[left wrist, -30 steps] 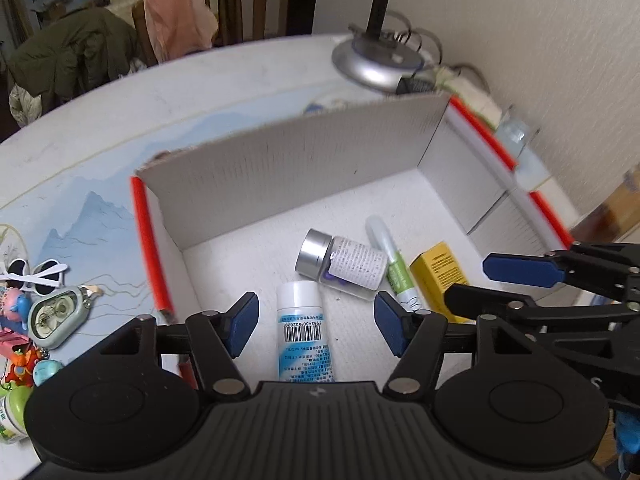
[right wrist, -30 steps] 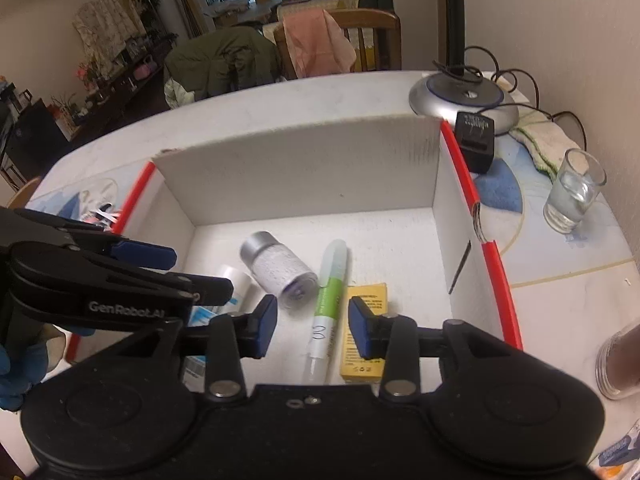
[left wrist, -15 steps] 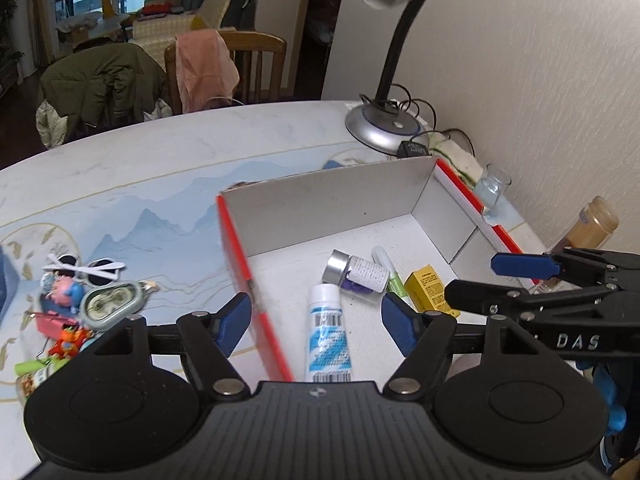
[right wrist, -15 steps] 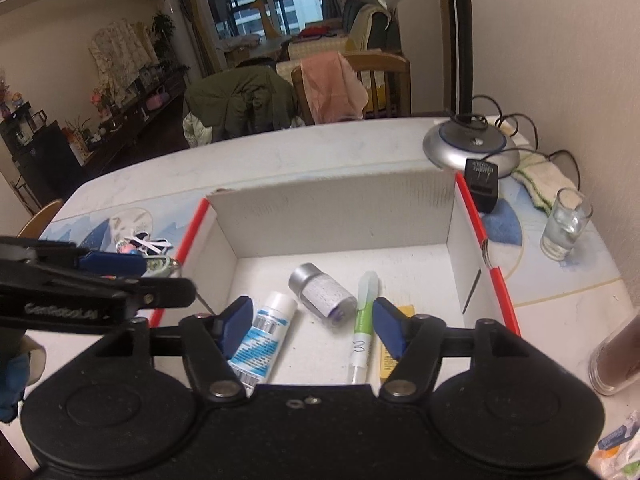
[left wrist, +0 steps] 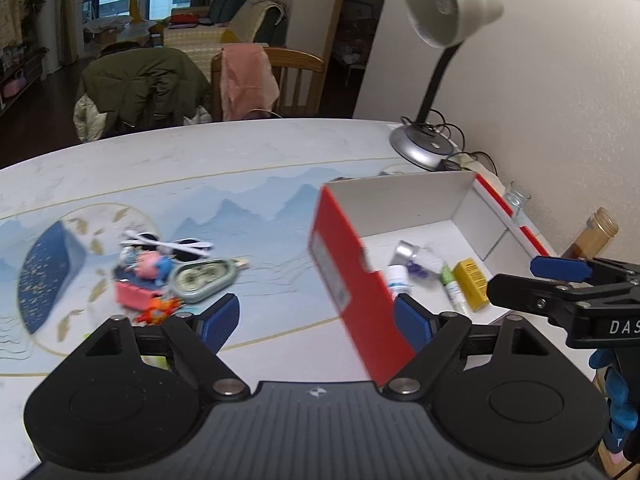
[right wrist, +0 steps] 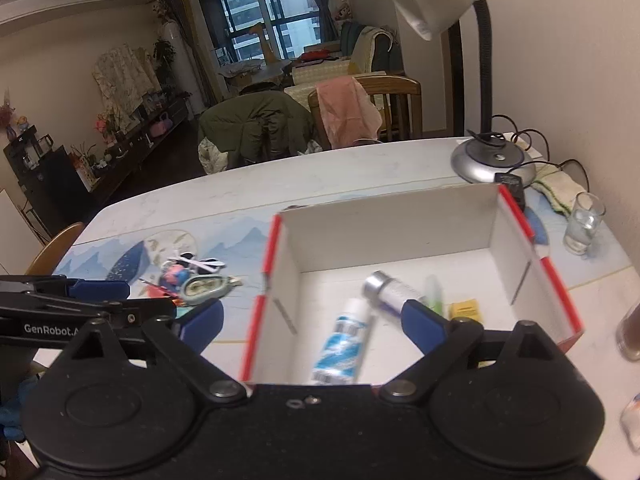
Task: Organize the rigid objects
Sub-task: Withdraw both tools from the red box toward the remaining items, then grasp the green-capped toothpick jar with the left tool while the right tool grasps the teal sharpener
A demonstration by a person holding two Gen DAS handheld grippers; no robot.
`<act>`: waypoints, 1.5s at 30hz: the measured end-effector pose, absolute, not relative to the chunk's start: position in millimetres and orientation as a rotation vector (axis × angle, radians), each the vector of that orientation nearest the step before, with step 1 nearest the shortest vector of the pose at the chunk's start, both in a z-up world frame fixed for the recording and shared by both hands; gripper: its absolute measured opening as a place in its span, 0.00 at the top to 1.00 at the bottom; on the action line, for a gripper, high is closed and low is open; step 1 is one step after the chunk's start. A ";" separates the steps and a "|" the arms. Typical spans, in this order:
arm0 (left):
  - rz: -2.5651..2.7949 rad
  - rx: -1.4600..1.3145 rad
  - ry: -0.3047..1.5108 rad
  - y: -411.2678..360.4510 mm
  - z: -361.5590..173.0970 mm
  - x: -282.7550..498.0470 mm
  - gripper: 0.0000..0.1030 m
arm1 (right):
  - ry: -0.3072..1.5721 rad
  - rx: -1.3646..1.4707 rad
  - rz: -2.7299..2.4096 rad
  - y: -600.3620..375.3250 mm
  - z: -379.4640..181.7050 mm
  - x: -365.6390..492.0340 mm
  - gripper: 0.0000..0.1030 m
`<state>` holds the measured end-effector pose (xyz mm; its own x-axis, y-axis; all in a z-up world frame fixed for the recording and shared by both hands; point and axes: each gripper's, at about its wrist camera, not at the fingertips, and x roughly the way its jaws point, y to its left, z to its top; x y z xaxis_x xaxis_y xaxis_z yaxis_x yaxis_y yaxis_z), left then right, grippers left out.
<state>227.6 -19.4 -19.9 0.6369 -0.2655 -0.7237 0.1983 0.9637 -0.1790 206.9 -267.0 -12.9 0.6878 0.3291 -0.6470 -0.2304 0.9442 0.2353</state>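
Box (right wrist: pixel 392 232): red outside, white inside, open-topped, standing on the bench (left wrist: pixel 200 160) near the lamp base (left wrist: pixel 420 146).
Contents: blue-and-white tube (right wrist: pixel 344 344), silver-capped bottle (right wrist: pixel 390 290), green-and-white pen-shaped item (right wrist: pixel 434 294), yellow carton (right wrist: pixel 464 310); all lie loose on the box floor, near one another.
Outside the box: cluster of small toys (left wrist: pixel 152 268), with white sunglasses (left wrist: pixel 168 243) and a pale green case (left wrist: pixel 202 278), well left of the box wall.
Left tool (left wrist: pixel 316 322): jaws opening, nothing between the pads; a second ago it hung low over the tube, now it looks across the box's left wall toward the toys.
Right tool (right wrist: pixel 312 320): jaws opening, empty; it has drawn up and back from the pen and carton.
Change: both tools have released and pulled out of the box.
Meaning: four items appear stowed; the toy cluster seems the likely remaining work.
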 end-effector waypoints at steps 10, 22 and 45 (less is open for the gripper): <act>-0.252 -0.093 0.802 56.6 -29.4 211.5 0.01 | 0.763 0.154 0.275 -205.7 -15.2 191.1 0.05; -0.145 -0.176 0.873 130.9 -90.5 218.0 0.01 | 0.843 0.162 0.256 -129.3 -37.9 203.8 0.05; -0.028 -0.067 0.888 99.4 -155.0 253.4 0.01 | 1.063 0.168 0.277 -72.1 -95.9 285.8 0.20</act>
